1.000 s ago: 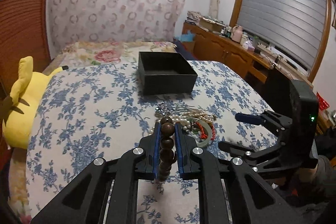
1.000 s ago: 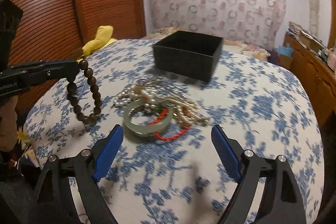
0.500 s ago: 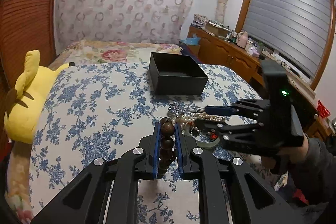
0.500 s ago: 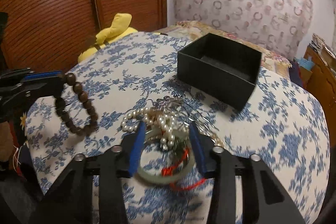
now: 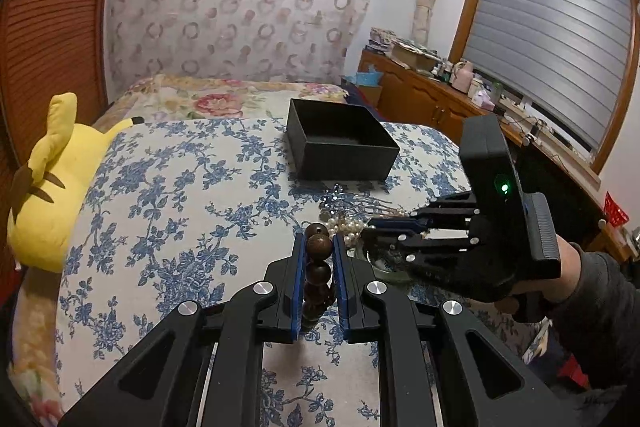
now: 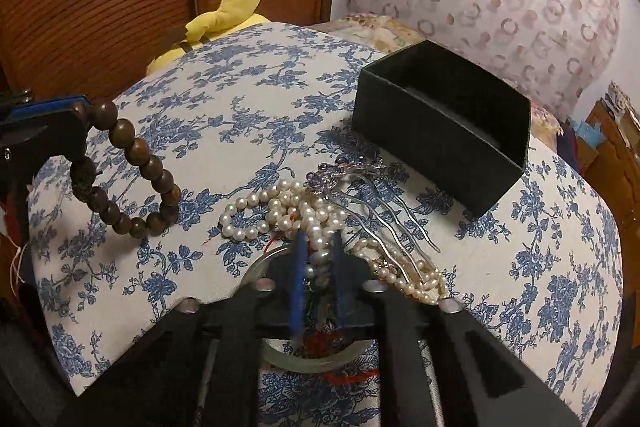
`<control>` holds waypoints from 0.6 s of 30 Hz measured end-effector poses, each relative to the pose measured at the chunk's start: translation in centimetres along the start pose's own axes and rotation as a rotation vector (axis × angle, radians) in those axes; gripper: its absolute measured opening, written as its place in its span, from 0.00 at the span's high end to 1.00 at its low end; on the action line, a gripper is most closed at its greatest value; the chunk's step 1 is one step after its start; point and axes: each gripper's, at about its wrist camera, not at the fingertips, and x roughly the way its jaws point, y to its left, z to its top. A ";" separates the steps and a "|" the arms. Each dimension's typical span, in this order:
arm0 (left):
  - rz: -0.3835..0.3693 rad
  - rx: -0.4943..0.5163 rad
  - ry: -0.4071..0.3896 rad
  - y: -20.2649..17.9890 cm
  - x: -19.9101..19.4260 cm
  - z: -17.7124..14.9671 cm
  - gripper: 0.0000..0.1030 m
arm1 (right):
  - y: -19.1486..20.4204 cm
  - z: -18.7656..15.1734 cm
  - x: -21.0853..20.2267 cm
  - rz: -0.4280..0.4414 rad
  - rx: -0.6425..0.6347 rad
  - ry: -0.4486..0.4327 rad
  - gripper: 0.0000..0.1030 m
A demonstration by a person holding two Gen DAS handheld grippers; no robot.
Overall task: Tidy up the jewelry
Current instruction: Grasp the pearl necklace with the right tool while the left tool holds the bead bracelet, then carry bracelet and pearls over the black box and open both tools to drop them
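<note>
A left gripper (image 5: 319,255) clamps its blue-lined fingers (image 5: 298,281) on a bracelet of dark wooden beads (image 6: 128,175), which hangs from them clear of the blue-flowered table (image 6: 224,99). Just to their right, the right gripper (image 6: 318,251) points down into a tangle of jewelry; its fingers (image 6: 298,279) have just been closing and now pinch a strand of pearls (image 6: 280,207) above a pale green bangle (image 6: 320,359) and a red cord (image 6: 352,377). A silver hair comb (image 6: 368,203) lies just beyond the right fingers, and an open black box (image 5: 340,147) sits farther ahead of both grippers. A yellow plush toy (image 5: 52,183) rests off to the far left.
</note>
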 end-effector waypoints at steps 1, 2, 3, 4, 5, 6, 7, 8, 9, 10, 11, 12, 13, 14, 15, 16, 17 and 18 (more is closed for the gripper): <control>0.000 0.000 0.000 0.0 -0.1 0.0 0.88 | 0.0 0.1 -0.1 0.005 0.000 -0.006 0.89; 0.000 0.000 0.000 0.0 -0.1 0.0 0.88 | -0.1 0.2 -0.6 0.008 0.004 -0.024 0.89; 0.000 0.000 -0.001 0.0 -0.1 0.0 0.88 | -0.4 0.3 -1.1 0.017 0.015 -0.038 0.89; 0.001 0.000 0.000 0.0 0.0 0.0 0.88 | -0.5 0.4 -1.5 0.025 0.023 -0.047 0.89; 0.002 -0.001 -0.001 0.0 -0.1 0.1 0.88 | -0.8 0.6 -2.3 0.034 0.033 -0.068 0.89; 0.003 -0.001 -0.003 0.1 -0.1 0.1 0.88 | -0.9 0.8 -3.1 0.039 0.038 -0.086 0.89; 0.004 -0.001 -0.005 0.1 -0.2 0.2 0.88 | -1.0 0.9 -3.6 0.043 0.042 -0.100 0.89; 0.005 -0.001 -0.007 0.1 -0.2 0.4 0.88 | -1.1 1.2 -4.6 0.049 0.044 -0.122 0.90; 0.008 0.003 -0.009 0.1 -0.2 0.5 0.88 | -1.1 1.4 -5.3 0.048 0.042 -0.138 0.90; 0.009 0.003 -0.010 0.1 -0.2 0.7 0.88 | -1.1 1.8 -6.3 0.046 0.038 -0.160 0.90; 0.008 0.004 -0.011 0.0 -0.1 1.0 0.88 | -1.1 2.0 -7.0 0.045 0.036 -0.174 0.90; 0.007 0.006 -0.013 0.0 -0.1 1.2 0.88 | -1.2 2.4 -7.9 0.042 0.033 -0.194 0.90; 0.007 0.009 -0.015 0.0 0.0 1.5 0.88 | -1.3 2.7 -8.7 0.039 0.032 -0.210 0.90; 0.007 0.013 -0.017 0.0 0.1 1.8 0.88 | -1.3 2.9 -9.3 0.036 0.031 -0.225 0.90; 0.007 0.017 -0.019 -0.1 0.1 2.0 0.88 | -1.4 3.2 -10.2 0.032 0.028 -0.244 0.90; 0.009 0.024 -0.024 -0.2 0.0 2.3 0.88 | -1.5 3.5 -10.9 0.029 0.028 -0.260 0.90; 0.010 0.031 -0.028 -0.3 0.0 2.5 0.88 | -1.6 3.8 -11.8 0.029 0.029 -0.280 0.90; 0.009 0.038 -0.034 -0.5 0.0 2.8 0.88 | -1.8 4.1 -12.4 0.027 0.030 -0.295 0.90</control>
